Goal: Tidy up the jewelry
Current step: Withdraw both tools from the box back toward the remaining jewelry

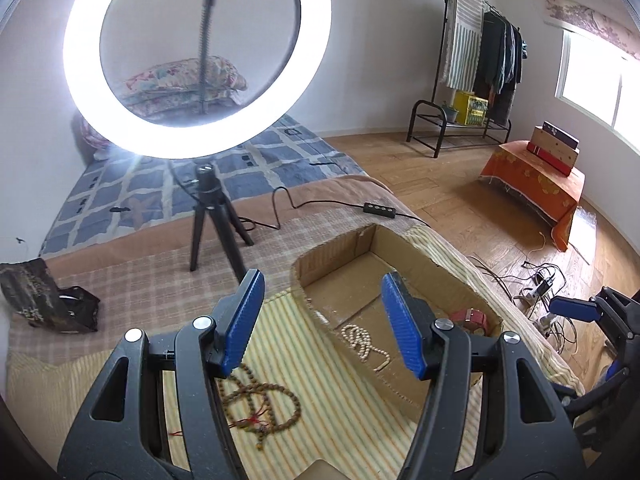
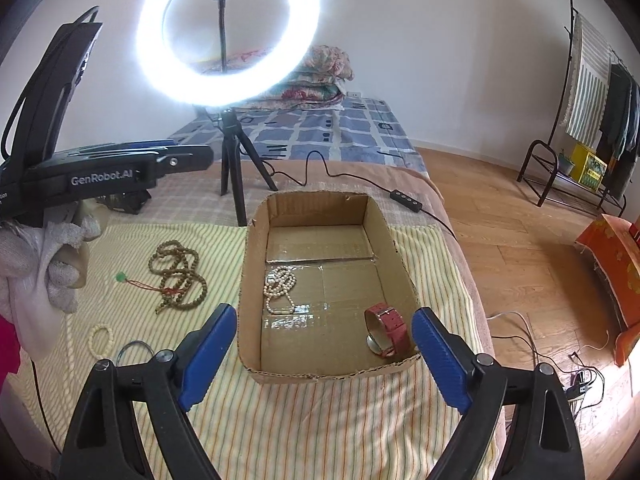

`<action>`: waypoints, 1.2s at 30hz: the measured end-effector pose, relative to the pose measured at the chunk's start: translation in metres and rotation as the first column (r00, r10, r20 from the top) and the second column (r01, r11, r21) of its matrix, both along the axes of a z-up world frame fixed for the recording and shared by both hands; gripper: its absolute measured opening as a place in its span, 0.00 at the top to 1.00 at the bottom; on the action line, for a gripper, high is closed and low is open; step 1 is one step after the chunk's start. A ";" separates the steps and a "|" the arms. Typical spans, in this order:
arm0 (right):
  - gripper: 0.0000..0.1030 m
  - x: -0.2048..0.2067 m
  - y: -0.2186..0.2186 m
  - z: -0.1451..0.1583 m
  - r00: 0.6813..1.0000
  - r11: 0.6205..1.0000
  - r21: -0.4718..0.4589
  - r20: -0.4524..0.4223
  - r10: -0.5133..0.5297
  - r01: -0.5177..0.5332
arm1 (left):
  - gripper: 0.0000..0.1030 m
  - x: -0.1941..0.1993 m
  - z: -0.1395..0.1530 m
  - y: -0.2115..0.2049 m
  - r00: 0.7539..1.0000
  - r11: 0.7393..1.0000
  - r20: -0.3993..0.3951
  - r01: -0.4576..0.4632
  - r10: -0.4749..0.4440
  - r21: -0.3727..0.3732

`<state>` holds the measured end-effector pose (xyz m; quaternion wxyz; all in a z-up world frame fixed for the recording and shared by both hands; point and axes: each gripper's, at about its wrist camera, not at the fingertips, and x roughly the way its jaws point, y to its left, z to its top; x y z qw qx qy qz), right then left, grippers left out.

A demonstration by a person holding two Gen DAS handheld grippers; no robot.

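Note:
An open cardboard box (image 2: 256, 264) (image 1: 316, 268) sits on the striped cloth. Inside lie a white pearl necklace (image 2: 280, 288) (image 1: 362, 342) and a red-strapped watch (image 2: 388, 328) (image 1: 472, 318). Left of the box on the cloth lie a brown bead necklace (image 2: 180, 276) (image 1: 260, 404), a small white bead bracelet (image 2: 100, 340) and a thin metal bangle (image 2: 134, 350). My left gripper (image 1: 322, 302) is open and empty, above the cloth by the box's left wall. My right gripper (image 2: 324, 330) is open and empty, over the box's near edge.
A lit ring light on a tripod (image 2: 230, 32) (image 1: 196, 60) stands behind the box, its cable and switch (image 2: 406, 195) trailing right. A dark bag (image 1: 44, 300) lies at the left. The bed edge drops to wooden floor (image 2: 520, 264) with cables on the right.

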<state>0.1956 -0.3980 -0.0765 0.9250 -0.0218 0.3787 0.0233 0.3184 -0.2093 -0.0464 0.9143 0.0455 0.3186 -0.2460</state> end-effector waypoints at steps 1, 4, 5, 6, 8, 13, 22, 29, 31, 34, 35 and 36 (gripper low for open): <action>0.12 -0.001 0.002 0.002 1.000 1.000 0.001 0.002 0.002 -0.002 | 0.39 -0.003 0.003 0.007 1.000 1.000 0.006 -0.007 0.007 -0.001; 0.11 -0.004 0.007 0.006 1.000 1.000 0.009 0.007 0.013 -0.013 | 0.39 -0.011 0.011 0.030 0.999 1.000 0.023 -0.029 0.029 -0.002; 0.10 -0.004 0.009 0.008 1.000 1.000 0.011 0.008 0.019 -0.019 | 0.39 -0.013 0.014 0.038 0.999 0.999 0.028 -0.036 0.036 -0.002; 0.10 -0.005 0.011 0.009 1.000 1.000 0.011 0.007 0.023 -0.024 | 0.39 -0.016 0.016 0.047 0.999 0.999 0.032 -0.042 0.042 0.000; 0.07 -0.006 0.017 0.010 0.999 0.999 0.010 0.009 0.035 -0.035 | 0.39 -0.021 0.018 0.061 0.998 0.999 0.038 -0.054 0.054 0.005; 0.05 -0.006 0.032 0.013 0.998 0.998 0.005 0.013 0.066 -0.066 | 0.39 -0.033 0.020 0.103 0.995 0.995 0.042 -0.095 0.095 0.004; 0.02 0.007 0.062 0.014 0.993 0.992 0.011 0.007 0.122 -0.122 | 0.39 -0.057 0.004 0.165 0.988 0.988 0.015 -0.154 0.154 0.003; 0.02 0.024 0.090 0.008 0.984 0.984 0.026 -0.009 0.175 -0.175 | 0.39 -0.073 -0.022 0.200 0.984 0.984 -0.028 -0.177 0.178 0.009; 0.02 0.030 0.099 0.004 0.983 0.982 0.032 -0.018 0.185 -0.184 | 0.39 -0.074 -0.030 0.208 0.983 0.984 -0.040 -0.179 0.179 0.008; 0.02 0.039 0.111 -0.001 0.979 0.979 0.040 -0.032 0.199 -0.198 | 0.39 -0.069 -0.042 0.215 0.981 0.983 -0.062 -0.185 0.185 0.009; 0.02 0.043 0.115 -0.003 0.978 0.979 0.041 -0.036 0.203 -0.202 | 0.39 -0.066 -0.046 0.216 0.980 0.983 -0.078 -0.185 0.184 0.003; 0.02 0.047 0.119 -0.005 0.977 0.978 0.045 -0.042 0.207 -0.206 | 0.39 -0.064 -0.050 0.217 0.979 0.983 -0.090 -0.184 0.183 -0.003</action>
